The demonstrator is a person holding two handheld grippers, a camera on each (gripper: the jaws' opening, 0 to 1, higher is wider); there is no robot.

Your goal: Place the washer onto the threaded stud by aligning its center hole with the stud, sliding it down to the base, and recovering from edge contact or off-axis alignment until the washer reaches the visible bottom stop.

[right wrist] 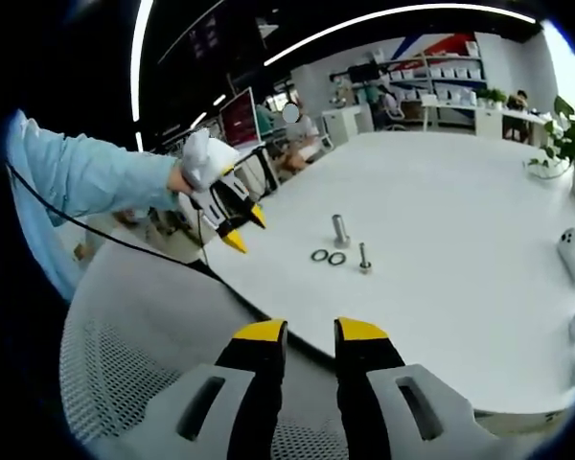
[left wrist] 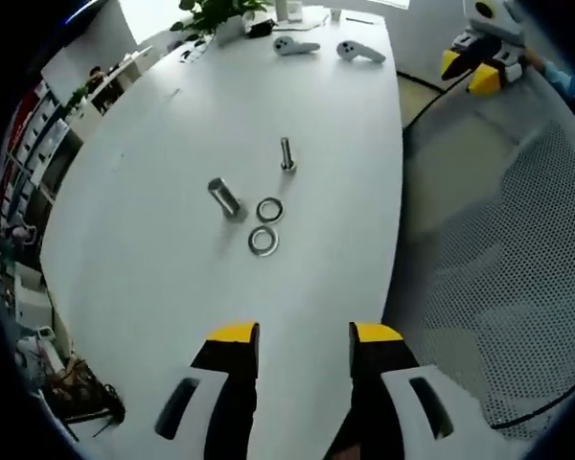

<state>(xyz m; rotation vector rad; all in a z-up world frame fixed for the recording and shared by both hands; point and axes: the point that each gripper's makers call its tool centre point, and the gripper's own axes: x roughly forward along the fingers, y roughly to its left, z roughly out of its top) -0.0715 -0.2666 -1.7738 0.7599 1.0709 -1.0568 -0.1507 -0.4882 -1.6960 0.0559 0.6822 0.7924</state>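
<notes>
On the white table (left wrist: pixel 172 144) stands a small threaded stud (left wrist: pixel 287 153), with a short metal cylinder (left wrist: pixel 225 196) to its left. Two steel washers (left wrist: pixel 269 210) (left wrist: pixel 263 241) lie flat beside them. My left gripper (left wrist: pixel 304 335) is open and empty, hovering over the table's near edge, well short of the washers. In the right gripper view the stud (right wrist: pixel 364 257), the cylinder (right wrist: pixel 340 230) and the washers (right wrist: pixel 328 257) sit mid-table. My right gripper (right wrist: pixel 311 333) is open and empty, off the table above a chair. The left gripper (right wrist: pixel 232 218) appears there in a gloved hand.
A grey mesh chair (left wrist: pixel 517 287) (right wrist: pixel 134 364) stands against the table edge. Two white controllers (left wrist: pixel 295 45) (left wrist: pixel 359 51) and a potted plant (left wrist: pixel 216 14) are at the far end. The right gripper (left wrist: pixel 474 62) shows past the table edge. Shelves and desks line the room.
</notes>
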